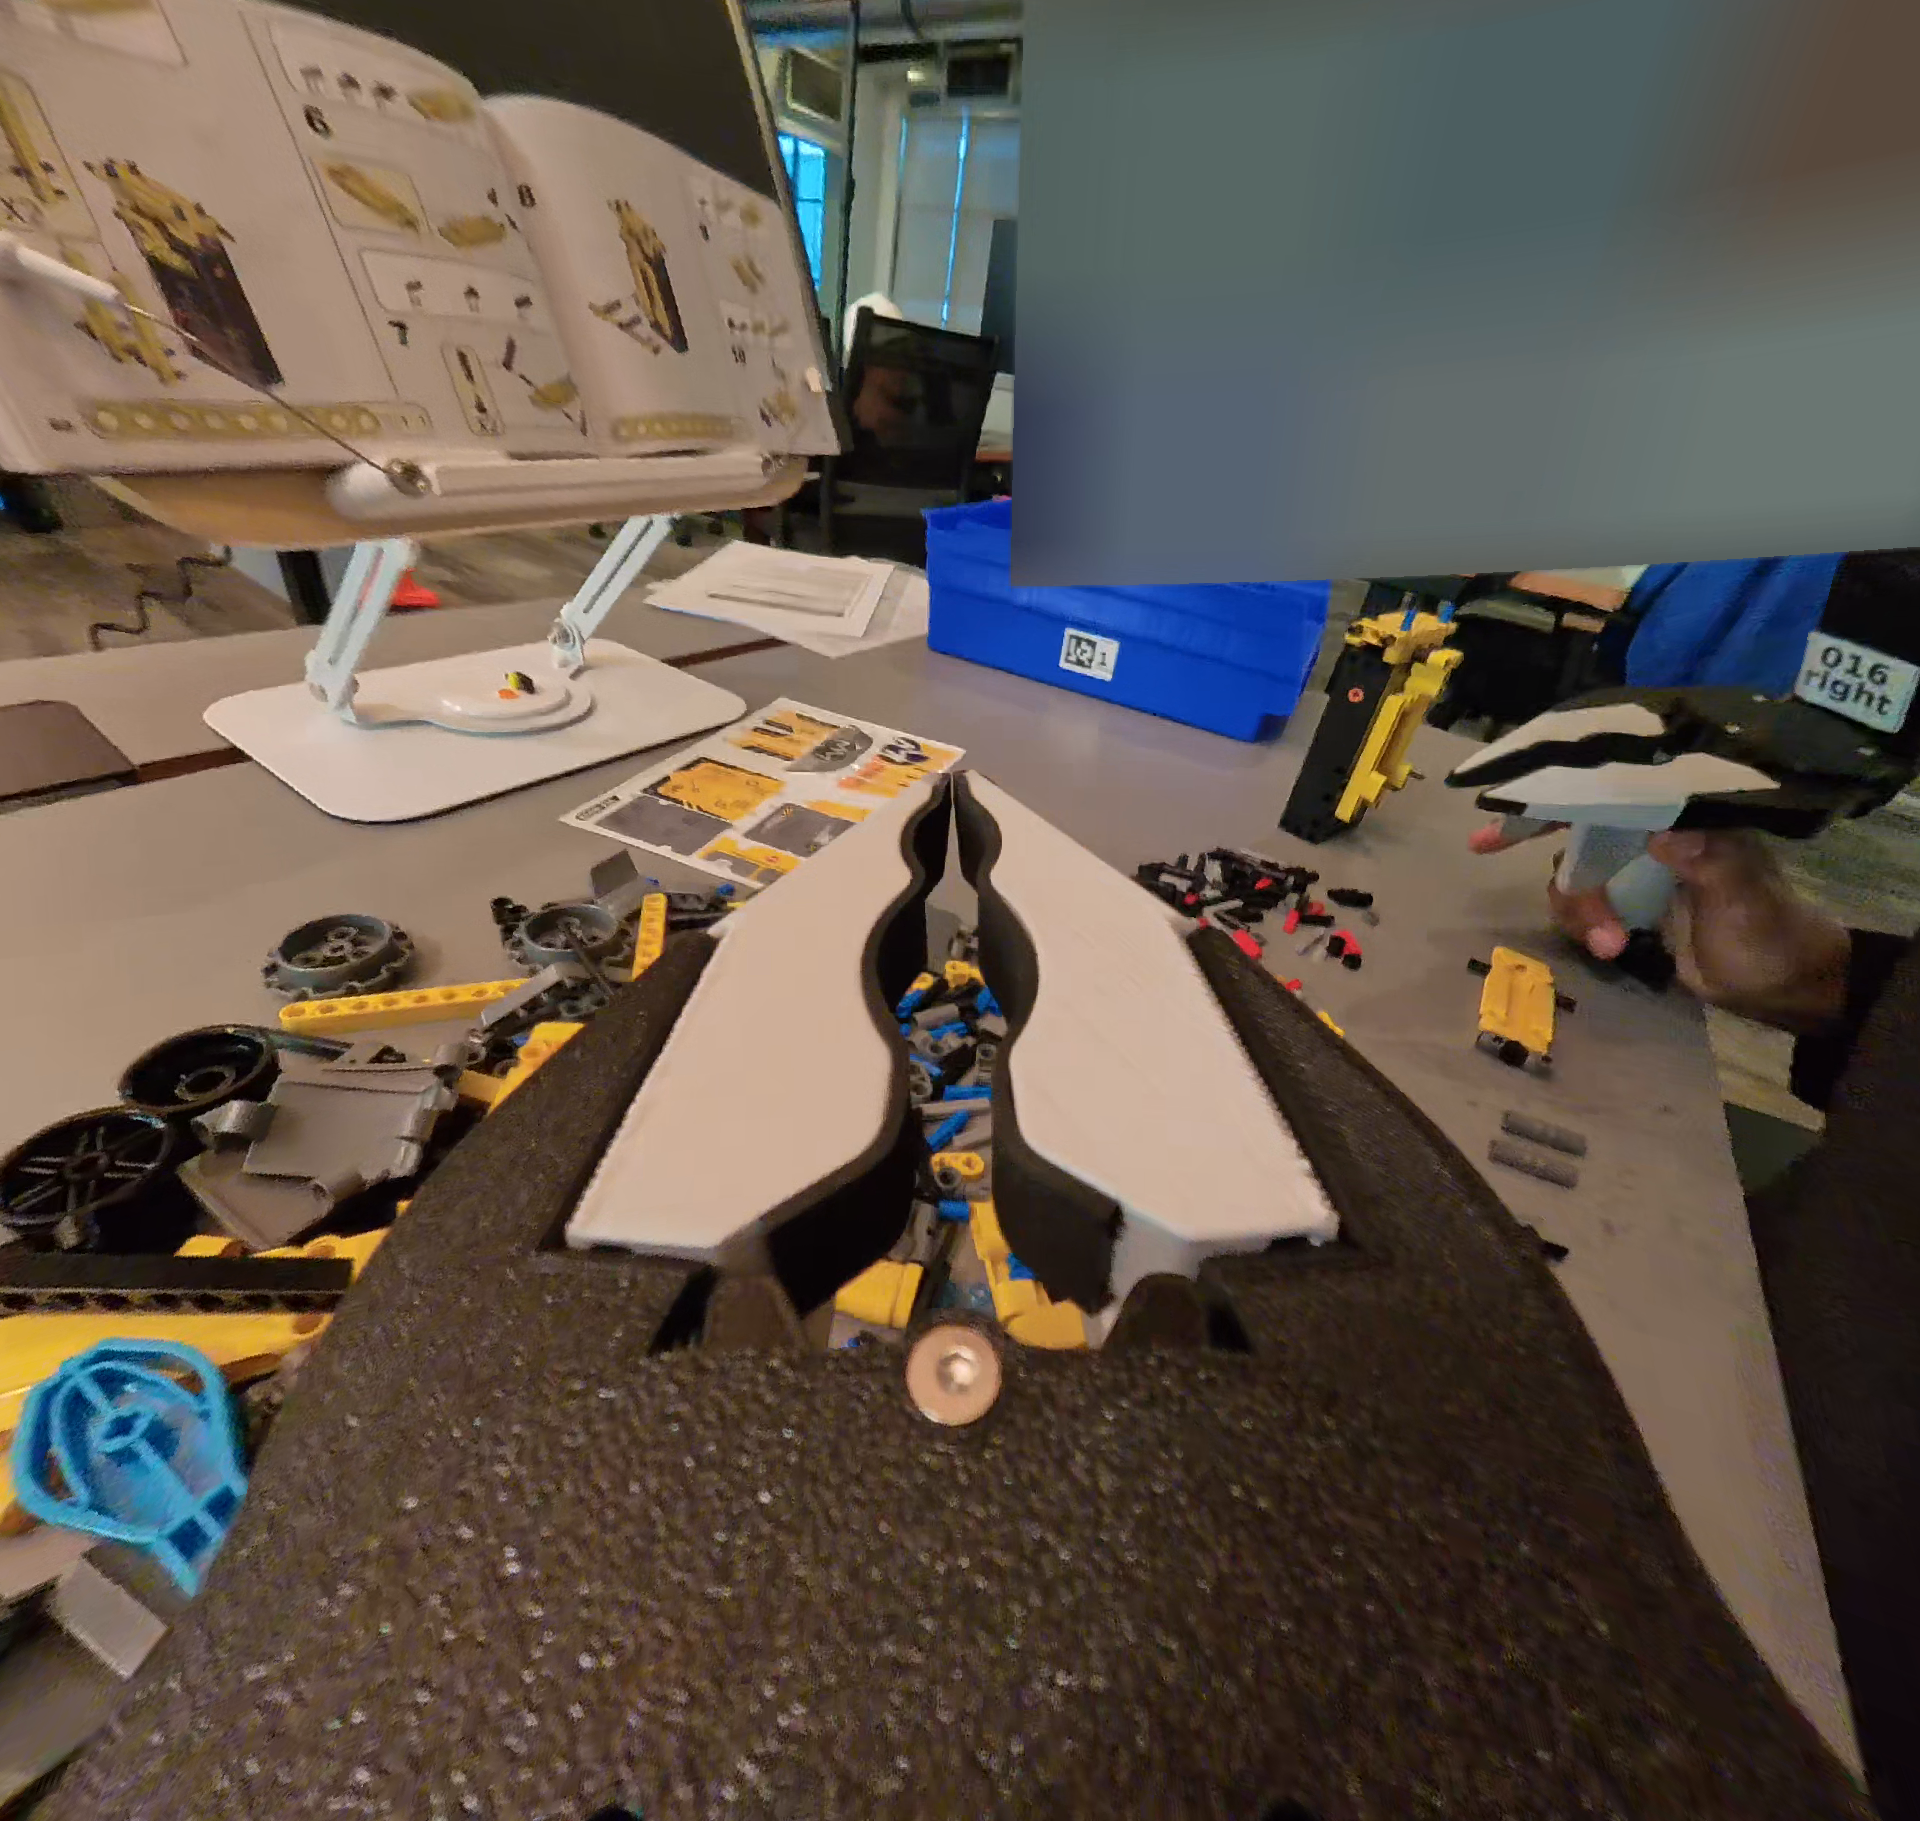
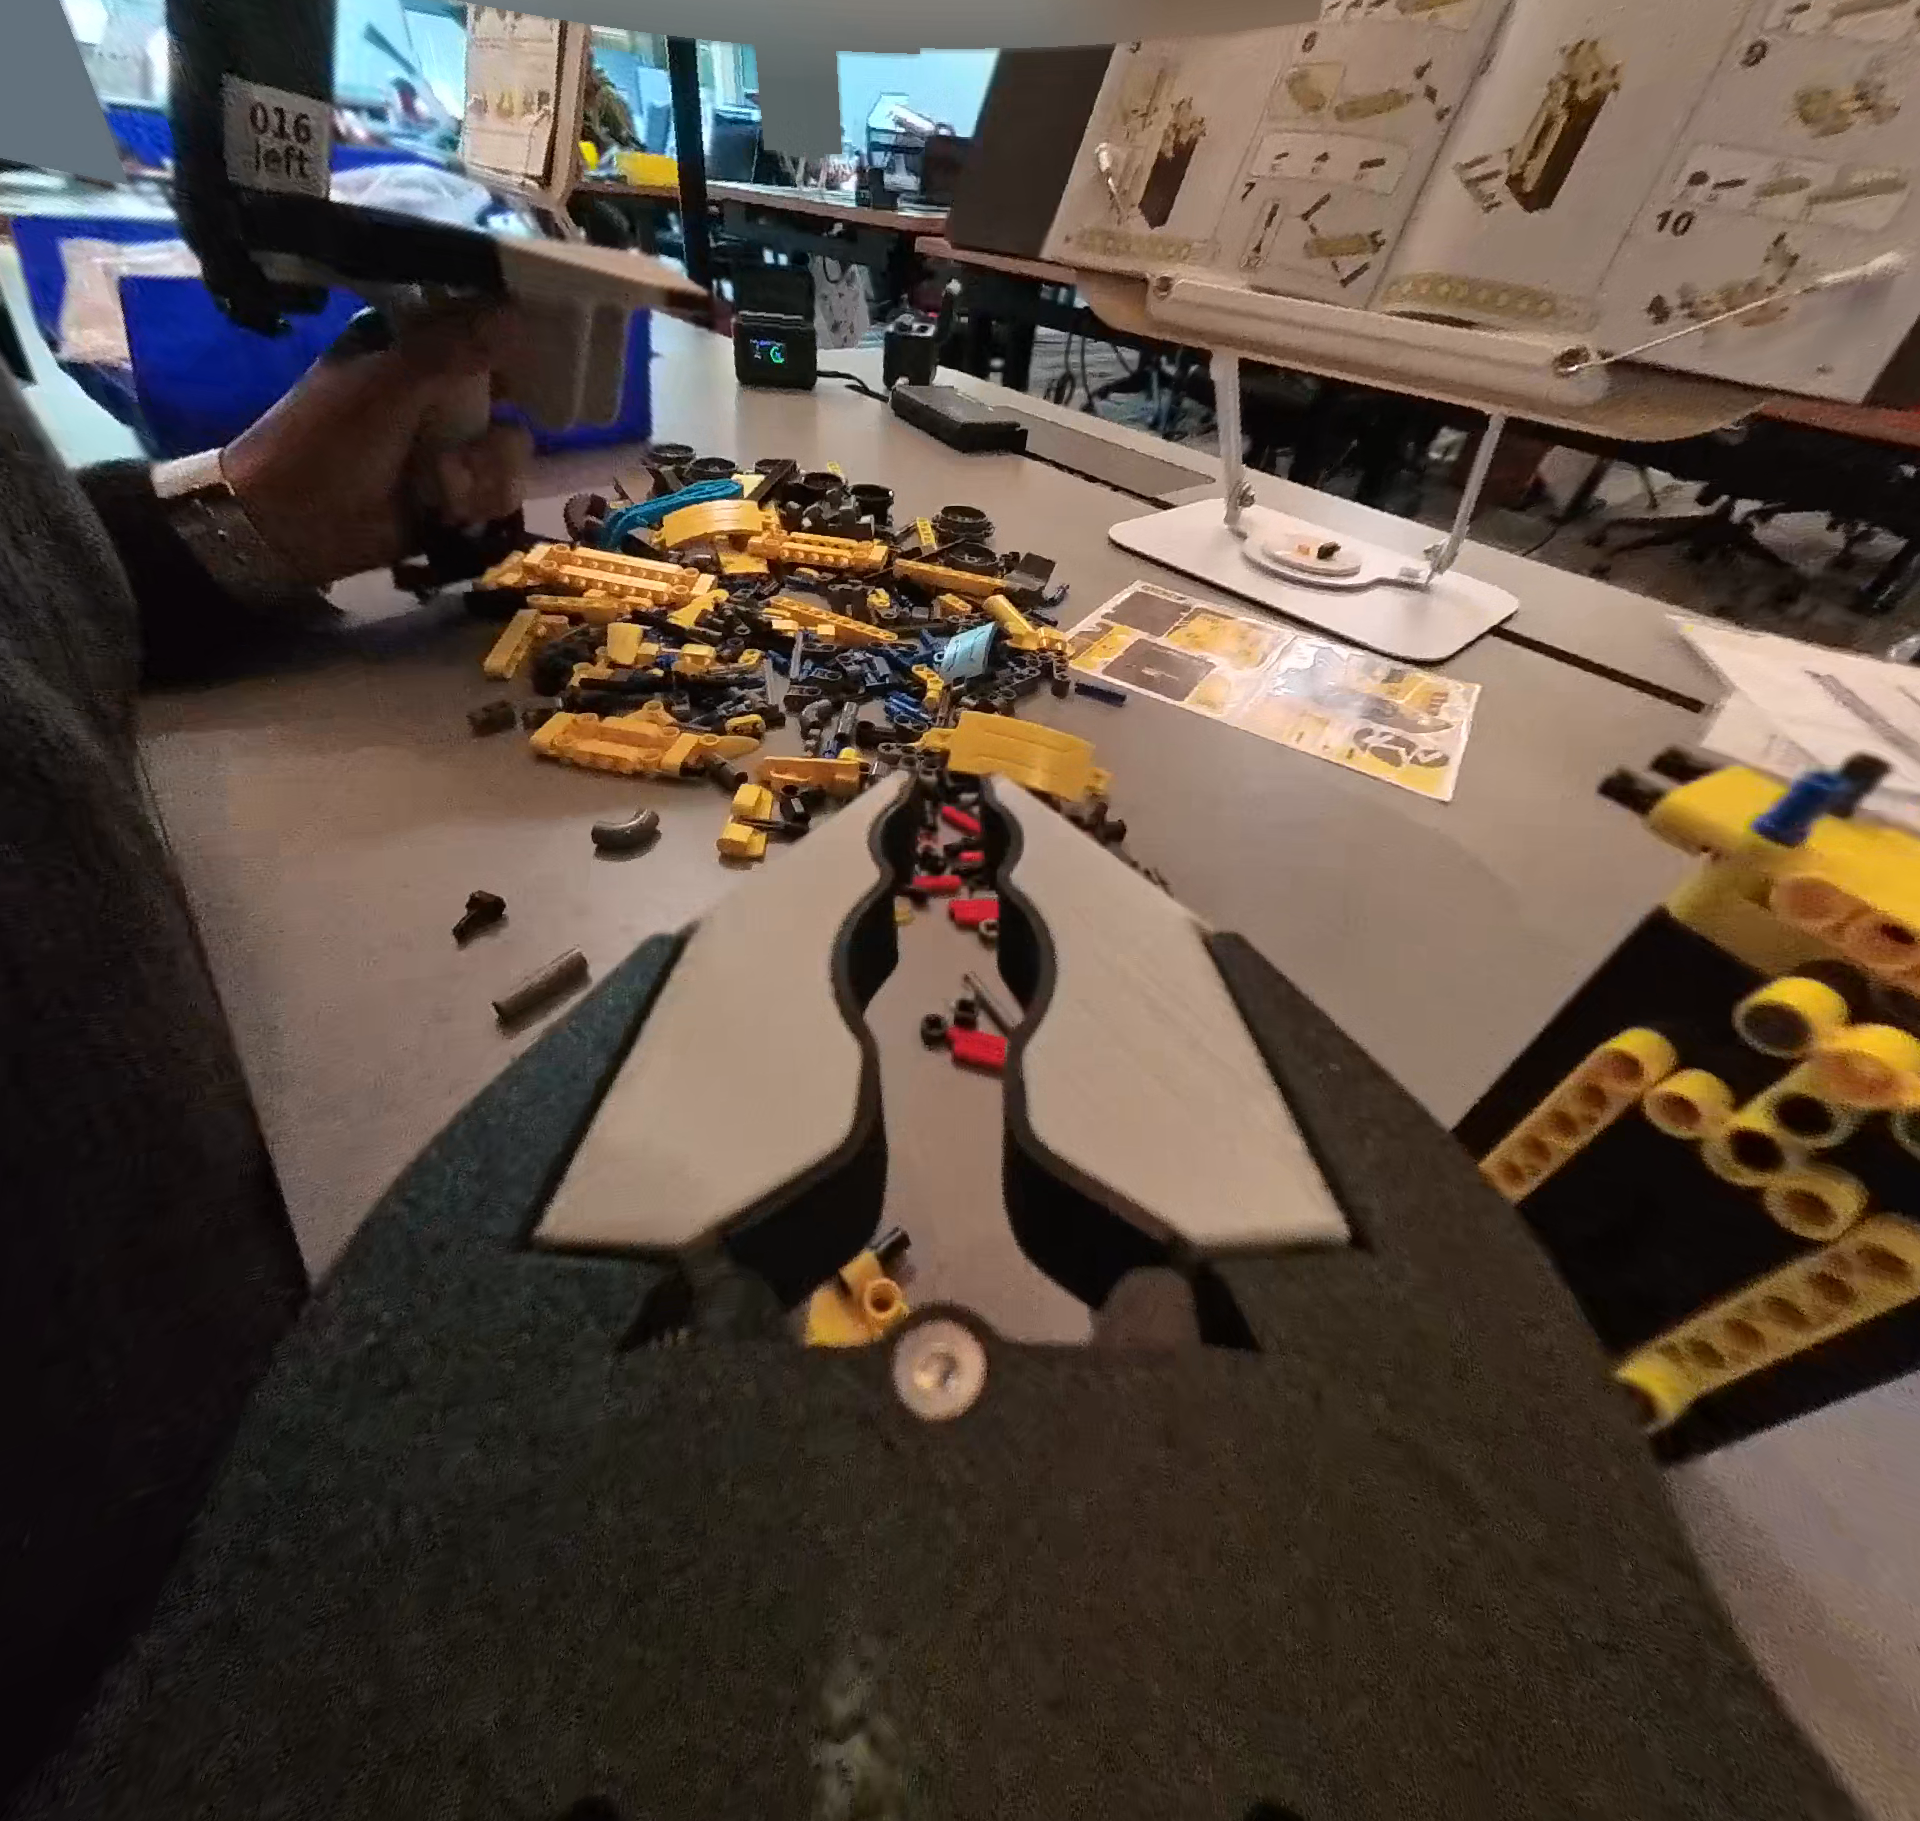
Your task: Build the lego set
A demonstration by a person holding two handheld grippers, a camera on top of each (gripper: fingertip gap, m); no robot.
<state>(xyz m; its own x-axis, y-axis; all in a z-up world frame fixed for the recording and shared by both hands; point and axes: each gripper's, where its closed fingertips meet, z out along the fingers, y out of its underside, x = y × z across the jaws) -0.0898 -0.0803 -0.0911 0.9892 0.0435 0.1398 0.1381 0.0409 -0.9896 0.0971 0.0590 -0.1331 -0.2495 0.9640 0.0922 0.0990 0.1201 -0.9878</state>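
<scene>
My left gripper [image 1: 952,784] is shut and empty, its tips meeting above a heap of yellow, blue and black building pieces [image 1: 951,1054]. It also shows in the right wrist view [image 2: 707,301], held in a hand over the heap [image 2: 790,628]. My right gripper [image 2: 948,784] is empty, with its tips a narrow gap apart. It hovers over a small scatter of black and red pins [image 2: 961,904]. In the left wrist view it [image 1: 1465,795] is above those pins [image 1: 1247,888]. A black and yellow part-built model [image 2: 1766,1148] stands just right of it.
An open instruction booklet [image 1: 416,244] rests on a white stand [image 1: 468,732]. A sticker sheet [image 1: 769,795] lies flat behind the heap. A blue bin [image 1: 1122,628] is at the back. Black wheels [image 1: 94,1169], a small yellow assembly [image 1: 1515,1008] and grey pins [image 1: 1538,1148] lie about.
</scene>
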